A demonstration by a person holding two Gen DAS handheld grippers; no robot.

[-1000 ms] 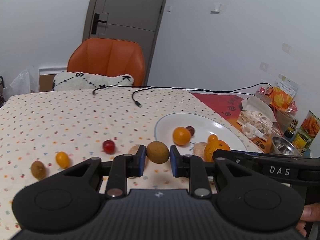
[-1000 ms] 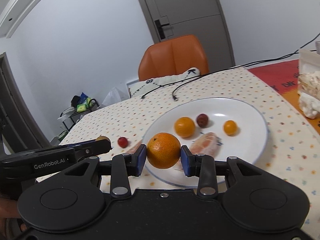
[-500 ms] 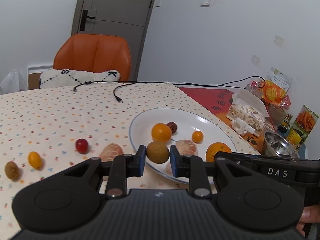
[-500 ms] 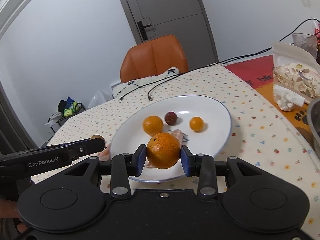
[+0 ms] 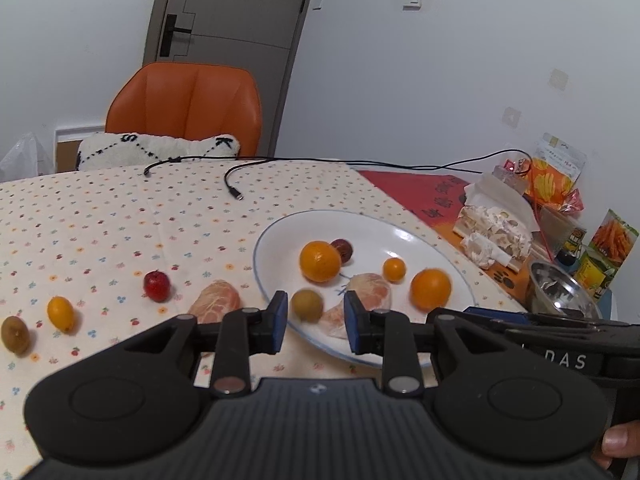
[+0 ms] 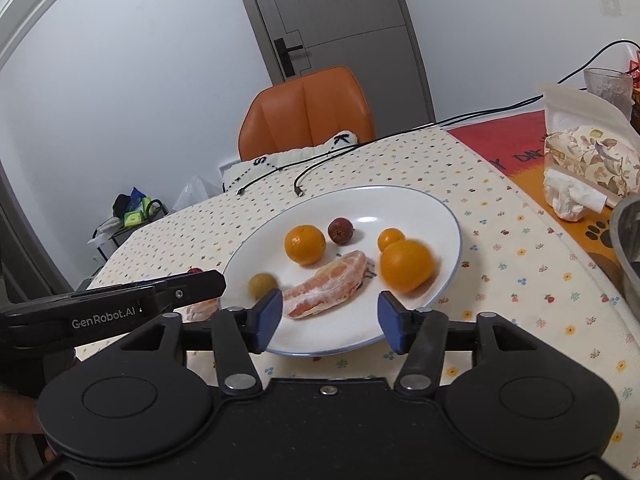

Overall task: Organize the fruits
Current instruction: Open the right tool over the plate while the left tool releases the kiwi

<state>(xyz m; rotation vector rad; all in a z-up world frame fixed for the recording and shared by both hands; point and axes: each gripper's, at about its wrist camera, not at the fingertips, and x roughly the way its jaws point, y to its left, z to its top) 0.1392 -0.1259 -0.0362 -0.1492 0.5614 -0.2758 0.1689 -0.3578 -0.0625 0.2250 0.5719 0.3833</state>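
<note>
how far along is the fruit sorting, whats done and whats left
Six fruits sit on the white plate, including the big orange and the greenish-brown fruit. Left gripper and right gripper are open, holding nothing. Left on the tablecloth: peeled citrus, red fruit, kumquat, brown fruit.

Two low wrist views, both facing the plate (image 5: 420,240) (image 6: 440,216) closely

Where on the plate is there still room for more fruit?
The white plate is bare along its far side, behind the dark red fruit, and along its near rim in front of the peeled segment. The middle is crowded: two oranges, a kumquat and a small brownish fruit.
</note>
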